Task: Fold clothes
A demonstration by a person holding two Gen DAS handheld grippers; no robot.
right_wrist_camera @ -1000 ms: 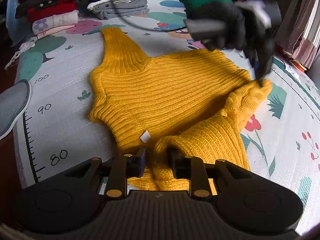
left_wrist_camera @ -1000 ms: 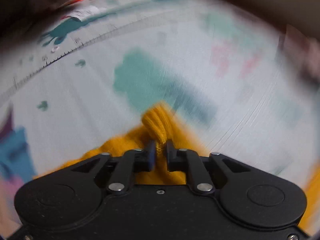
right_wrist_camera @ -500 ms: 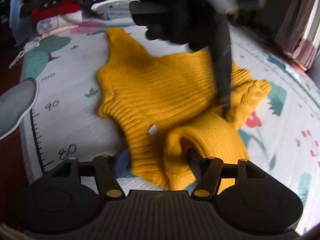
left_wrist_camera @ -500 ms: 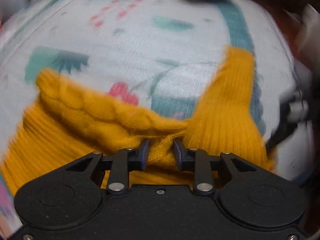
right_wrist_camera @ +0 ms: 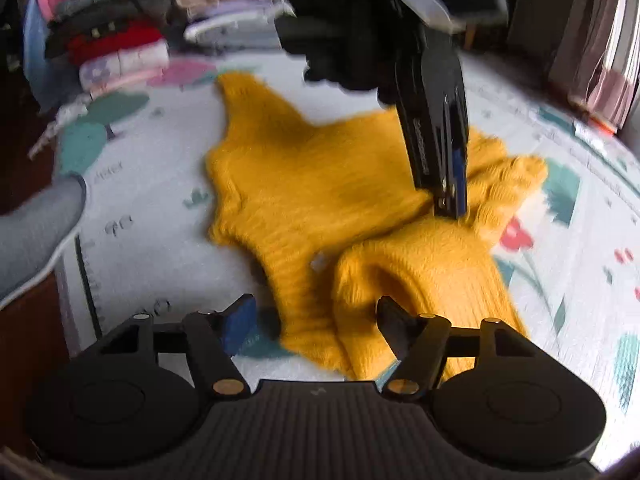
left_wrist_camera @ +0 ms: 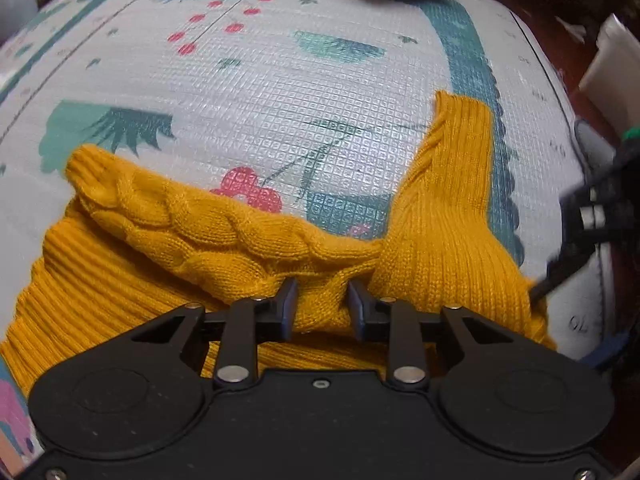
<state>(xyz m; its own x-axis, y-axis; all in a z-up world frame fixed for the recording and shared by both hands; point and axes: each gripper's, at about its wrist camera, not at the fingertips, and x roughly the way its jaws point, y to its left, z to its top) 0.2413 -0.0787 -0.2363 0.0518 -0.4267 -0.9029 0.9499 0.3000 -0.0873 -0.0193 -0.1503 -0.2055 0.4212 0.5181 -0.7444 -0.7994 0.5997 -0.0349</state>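
The sweater [left_wrist_camera: 224, 240] is thick mustard knit, ribbed on the body and cabled along the sleeve. Under it the play mat [left_wrist_camera: 280, 92] looks like foam, embossed in small squares with a faint sheen. The left gripper [left_wrist_camera: 320, 306] is matt black plastic with shiny metal pins.

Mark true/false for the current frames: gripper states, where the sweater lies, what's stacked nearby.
1. The left gripper has yellow knit bunched between its fingers. True.
2. The right gripper is clamped shut on the sweater. False: its jaws stand wide apart, with the sweater's edge lying between them, not pinched.
3. The sweater is blue. False: it is mustard yellow.
4. The sweater lies on a printed play mat. True.
5. Folded clothes are stacked at the far end of the mat in the right wrist view. True.
6. Both sleeves are tucked under the body. False: in the left wrist view one cable-knit sleeve lies across the top and another sticks out onto the mat.
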